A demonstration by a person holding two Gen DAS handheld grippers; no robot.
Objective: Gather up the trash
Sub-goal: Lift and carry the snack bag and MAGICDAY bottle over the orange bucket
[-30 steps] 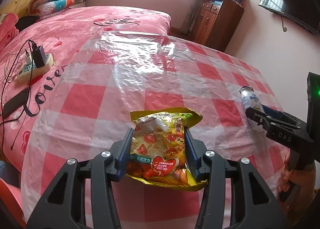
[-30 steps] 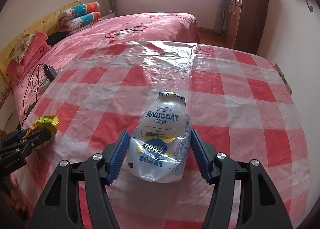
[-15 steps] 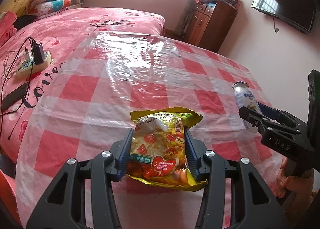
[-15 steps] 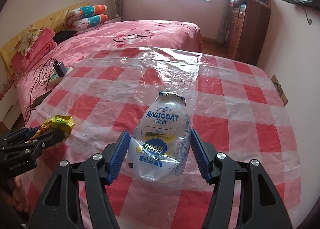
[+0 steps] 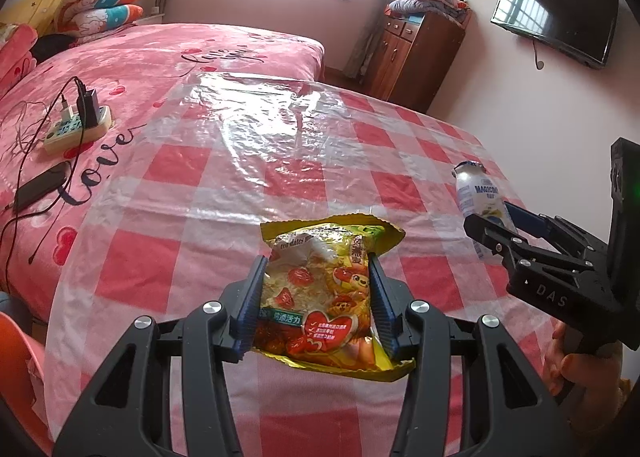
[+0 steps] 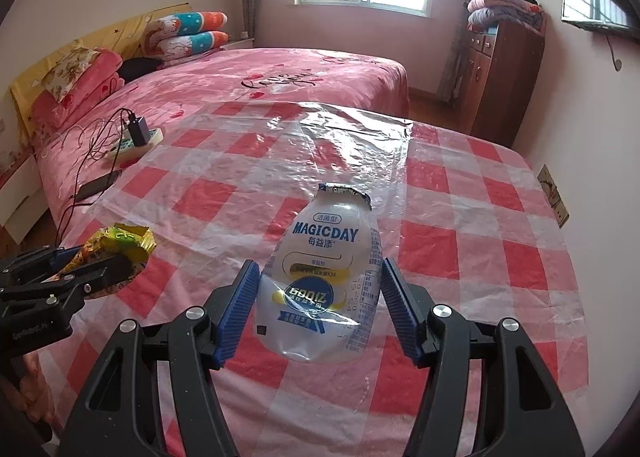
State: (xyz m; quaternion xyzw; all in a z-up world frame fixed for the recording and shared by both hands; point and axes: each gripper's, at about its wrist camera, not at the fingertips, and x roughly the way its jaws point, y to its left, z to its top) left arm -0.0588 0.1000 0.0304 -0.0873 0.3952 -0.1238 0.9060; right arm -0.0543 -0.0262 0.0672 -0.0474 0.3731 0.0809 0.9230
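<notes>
Yellow crinkled snack packet [image 5: 328, 289] and white squashed plastic drink bottle [image 6: 324, 281] both carried higher above the red-checked plastic-covered surface [image 6: 480, 225], more bedroom in view

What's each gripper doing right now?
Left gripper: shut on the snack packet.
Right gripper: shut on the yogurt bottle.

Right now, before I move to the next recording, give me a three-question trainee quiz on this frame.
1. True or false: the left gripper is shut on a yellow snack packet.
2. What does the right gripper hold? A) a MAGICDAY drink bottle B) a phone C) a power strip
3. Fill in: the power strip with a black charger plugged in lies on the ____.

Key: 1 true. 2 A, the MAGICDAY drink bottle. 3 bed, beside the checked tablecloth.
</notes>
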